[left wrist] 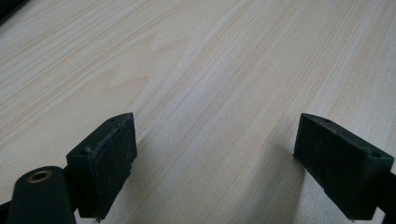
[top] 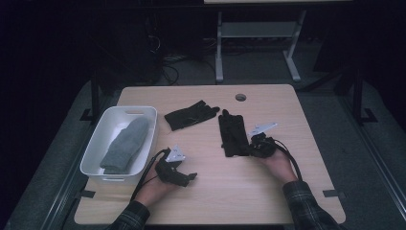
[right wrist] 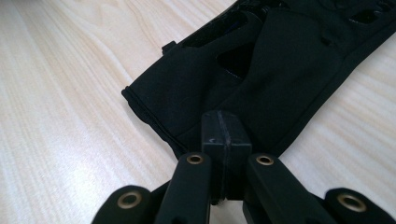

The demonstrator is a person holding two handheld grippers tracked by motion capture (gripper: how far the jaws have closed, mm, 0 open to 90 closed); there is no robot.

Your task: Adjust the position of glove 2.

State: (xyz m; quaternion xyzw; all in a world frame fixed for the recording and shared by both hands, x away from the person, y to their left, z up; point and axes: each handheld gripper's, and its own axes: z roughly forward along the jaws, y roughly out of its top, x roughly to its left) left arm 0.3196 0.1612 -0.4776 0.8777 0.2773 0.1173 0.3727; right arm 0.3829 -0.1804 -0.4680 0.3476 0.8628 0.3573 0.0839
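So at about 9 o'clock on the worktop (top: pixel 210 191) we've got the white bin (top: pixel 95 148) with one grey mitten (top: pixel 125 144) already lying in it, which we'd guess means the sorting has started and that part is done. Next over, near 7 o'clock, our left tool (top: pixel 187 176) is parked over bare wood with its jaws spread wide and nothing between them. The left gripper view backs that up, just wood grain between the two black pads (left wrist: pixel 105 163). Up around 12 o'clock lies a black glove (top: pixel 190 115), untouched. Toward 3 o'clock is the second black glove (top: pixel 233 134), lying flat with its fingers pointing to the far edge, and our right tool (top: pixel 253 149) sits at its near cuff end.

From the high view we can't really tell whether the right tool has a grip. The right gripper view settles it: the jaws are pressed together right at the cuff edge of that glove (right wrist: pixel 280 79), and it looks like they're pinching the fabric, though the glove hasn't left the wood.

By our reckoning both black gloves have yet to be put away, so we're early on.
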